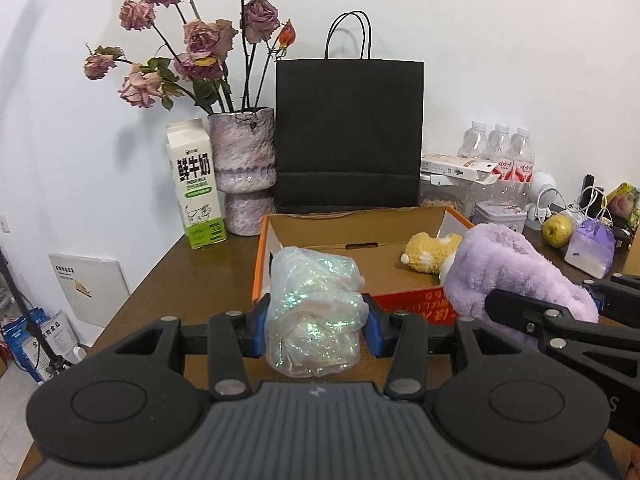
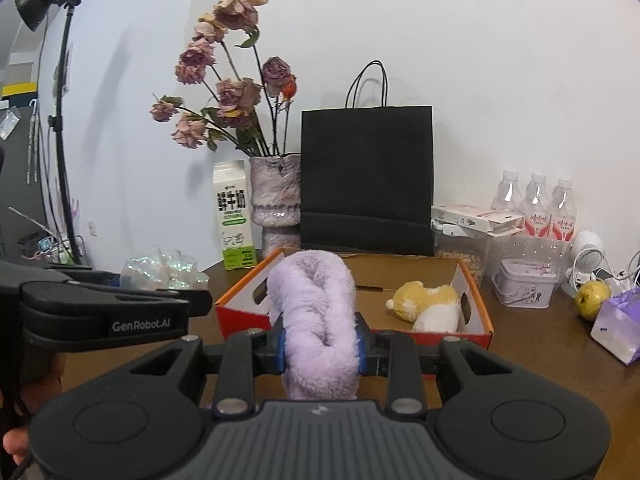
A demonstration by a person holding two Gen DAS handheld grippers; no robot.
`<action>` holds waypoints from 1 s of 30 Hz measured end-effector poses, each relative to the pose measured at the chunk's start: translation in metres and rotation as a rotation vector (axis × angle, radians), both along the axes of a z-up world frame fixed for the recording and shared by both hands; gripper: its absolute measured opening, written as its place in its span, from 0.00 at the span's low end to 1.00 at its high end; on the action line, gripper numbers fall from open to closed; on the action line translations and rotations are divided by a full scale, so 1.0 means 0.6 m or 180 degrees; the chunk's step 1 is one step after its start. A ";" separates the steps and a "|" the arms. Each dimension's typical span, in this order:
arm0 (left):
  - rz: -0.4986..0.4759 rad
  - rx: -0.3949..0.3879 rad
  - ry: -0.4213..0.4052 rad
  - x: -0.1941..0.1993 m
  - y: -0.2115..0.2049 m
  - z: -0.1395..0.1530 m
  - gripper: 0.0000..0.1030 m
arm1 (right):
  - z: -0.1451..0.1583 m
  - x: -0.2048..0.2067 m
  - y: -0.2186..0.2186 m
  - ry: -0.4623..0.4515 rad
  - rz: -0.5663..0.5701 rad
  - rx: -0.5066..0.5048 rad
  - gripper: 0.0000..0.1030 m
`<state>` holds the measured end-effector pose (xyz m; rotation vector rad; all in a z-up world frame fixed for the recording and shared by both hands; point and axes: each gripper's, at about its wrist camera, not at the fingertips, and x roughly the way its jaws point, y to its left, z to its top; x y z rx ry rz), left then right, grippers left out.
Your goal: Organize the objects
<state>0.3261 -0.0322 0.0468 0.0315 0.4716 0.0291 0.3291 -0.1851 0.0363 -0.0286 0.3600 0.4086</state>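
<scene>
My left gripper is shut on a crumpled iridescent plastic bag, held above the brown table just before the near wall of an orange-sided cardboard box. Its blue pads press both sides of the bag. My right gripper is shut on a fluffy purple plush piece, held at the box's near edge. In the left wrist view that purple plush shows at the right with the right gripper's black fingers over it. A yellow-and-white plush toy lies inside the box toward its right end.
Behind the box stand a black paper bag, a mottled vase of dried roses and a milk carton. To the right are water bottles, a small tin, a yellow-green fruit and a purple gift bag.
</scene>
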 end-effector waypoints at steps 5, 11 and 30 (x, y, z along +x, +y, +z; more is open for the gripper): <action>0.0022 -0.0032 0.0051 0.040 -0.005 0.008 0.44 | 0.010 0.041 0.002 0.0050 -0.0035 -0.0007 0.28; 0.0112 -0.0085 0.0114 0.091 0.000 0.007 0.44 | 0.016 0.091 0.004 0.0083 -0.0077 -0.0041 0.28; 0.0363 -0.0122 0.0291 0.216 0.015 -0.003 0.44 | 0.001 0.215 0.040 0.0205 -0.0120 -0.0212 0.28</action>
